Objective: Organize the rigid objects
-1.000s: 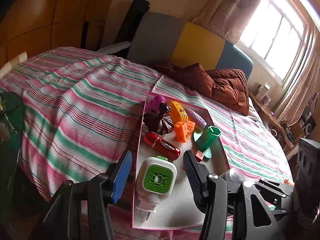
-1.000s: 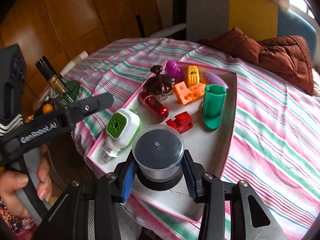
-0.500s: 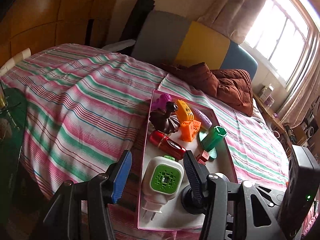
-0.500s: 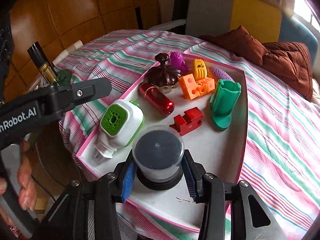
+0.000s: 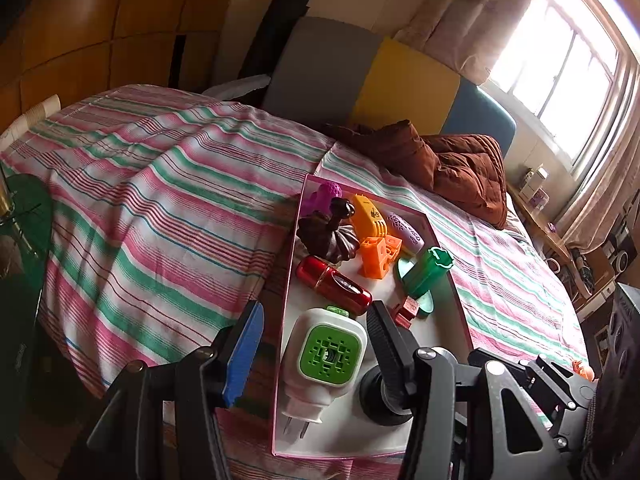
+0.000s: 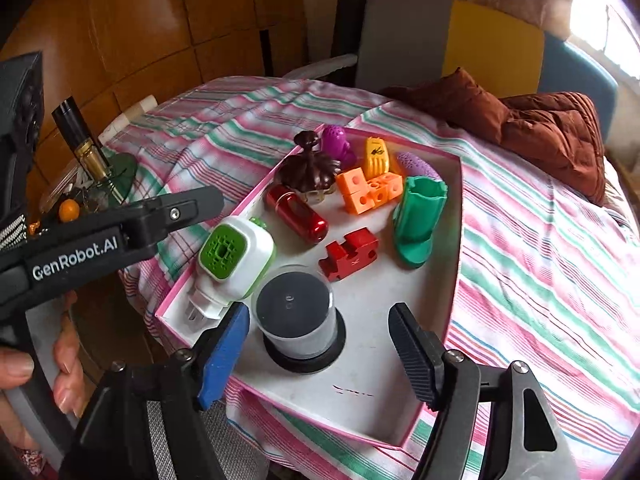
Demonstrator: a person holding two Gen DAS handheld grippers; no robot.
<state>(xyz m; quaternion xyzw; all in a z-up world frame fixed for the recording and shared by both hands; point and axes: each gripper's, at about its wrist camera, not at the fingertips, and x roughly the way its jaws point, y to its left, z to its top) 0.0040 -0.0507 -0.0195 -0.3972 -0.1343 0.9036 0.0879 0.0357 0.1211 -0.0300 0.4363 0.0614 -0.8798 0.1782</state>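
A white tray with a pink rim (image 6: 400,380) lies on the striped bed. On its near end stands a clear cup on a black base (image 6: 298,312), between the fingers of my right gripper (image 6: 318,320). The jaws are opening and neither pad touches the cup. Beside the cup lies a white plug-in device with a green face (image 6: 232,260). My left gripper (image 5: 314,320) hangs open over the tray's near left rim (image 5: 280,360), straddling the plug-in device (image 5: 326,352) in view and holding nothing. Only the cup's black base (image 5: 380,392) shows there.
Further back on the tray lie a red cylinder (image 6: 298,216), a red block (image 6: 350,254), a green boot-shaped holder (image 6: 418,216), orange cubes (image 6: 368,192) and a brown ornament (image 6: 310,168). A brown quilt (image 6: 552,128) lies behind. A dark bottle (image 6: 80,136) stands on a side table at left.
The right jaws have spread apart and let go of the cup, which now stands free on the tray. The left gripper has stayed where it was.
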